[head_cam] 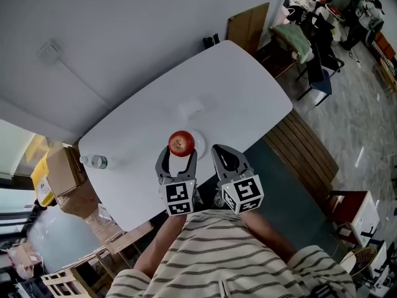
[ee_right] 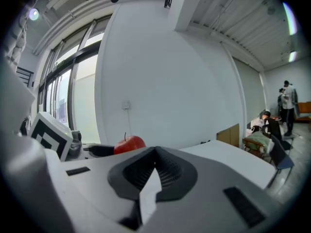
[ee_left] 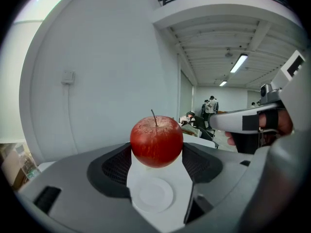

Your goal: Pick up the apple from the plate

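Head view: left tool (head_cam: 178, 152) grips the apple (head_cam: 181, 143), which covers part of the plate (head_cam: 201, 141); right tool (head_cam: 219, 149) closed, empty.

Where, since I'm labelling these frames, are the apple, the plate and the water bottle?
apple (ee_left: 156, 141): left gripper view, middle of its red skin.
plate (ee_left: 152, 195): left gripper view, its bare centre.
water bottle (head_cam: 97, 161): head view, its clear body.

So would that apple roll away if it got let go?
Probably yes: the apple is round and smooth, so it could roll on the flat table. It looks firm, since the left gripper squeezes its sides without denting it. Its shiny skin might slip.
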Demonstrator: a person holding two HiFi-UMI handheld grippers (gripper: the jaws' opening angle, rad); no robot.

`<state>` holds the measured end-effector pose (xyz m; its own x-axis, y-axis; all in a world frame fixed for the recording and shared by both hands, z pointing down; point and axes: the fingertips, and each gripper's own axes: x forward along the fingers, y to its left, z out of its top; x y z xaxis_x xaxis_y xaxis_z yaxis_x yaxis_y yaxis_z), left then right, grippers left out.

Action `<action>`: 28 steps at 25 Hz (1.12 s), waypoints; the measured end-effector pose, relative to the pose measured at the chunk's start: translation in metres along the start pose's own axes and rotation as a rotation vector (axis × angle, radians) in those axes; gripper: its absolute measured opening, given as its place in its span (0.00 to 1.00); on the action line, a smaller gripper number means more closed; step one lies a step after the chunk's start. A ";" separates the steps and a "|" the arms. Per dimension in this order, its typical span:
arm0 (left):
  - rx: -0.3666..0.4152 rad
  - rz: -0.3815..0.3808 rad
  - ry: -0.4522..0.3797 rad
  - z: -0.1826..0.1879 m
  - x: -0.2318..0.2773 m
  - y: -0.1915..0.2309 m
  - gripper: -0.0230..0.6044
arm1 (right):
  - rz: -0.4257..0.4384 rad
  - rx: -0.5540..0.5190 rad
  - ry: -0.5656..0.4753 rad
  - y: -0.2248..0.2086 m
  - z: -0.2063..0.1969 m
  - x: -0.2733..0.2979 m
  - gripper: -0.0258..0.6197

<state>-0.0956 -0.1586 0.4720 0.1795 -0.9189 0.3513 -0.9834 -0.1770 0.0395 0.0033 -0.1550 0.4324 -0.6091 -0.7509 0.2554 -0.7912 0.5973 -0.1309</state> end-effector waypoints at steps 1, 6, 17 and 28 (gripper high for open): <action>0.005 0.002 -0.005 0.003 0.000 0.000 0.57 | 0.000 -0.001 -0.003 -0.001 0.002 0.000 0.06; 0.012 0.005 -0.046 0.020 -0.005 0.001 0.57 | 0.001 0.016 -0.018 -0.003 0.009 0.002 0.06; 0.016 0.006 -0.103 0.048 -0.014 -0.004 0.57 | 0.021 0.000 -0.037 -0.005 0.017 0.005 0.06; 0.017 0.016 -0.123 0.051 -0.012 -0.002 0.57 | 0.034 -0.015 -0.045 -0.006 0.021 0.008 0.06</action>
<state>-0.0948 -0.1651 0.4205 0.1671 -0.9578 0.2340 -0.9857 -0.1673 0.0188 0.0024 -0.1707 0.4151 -0.6377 -0.7418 0.2073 -0.7693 0.6267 -0.1239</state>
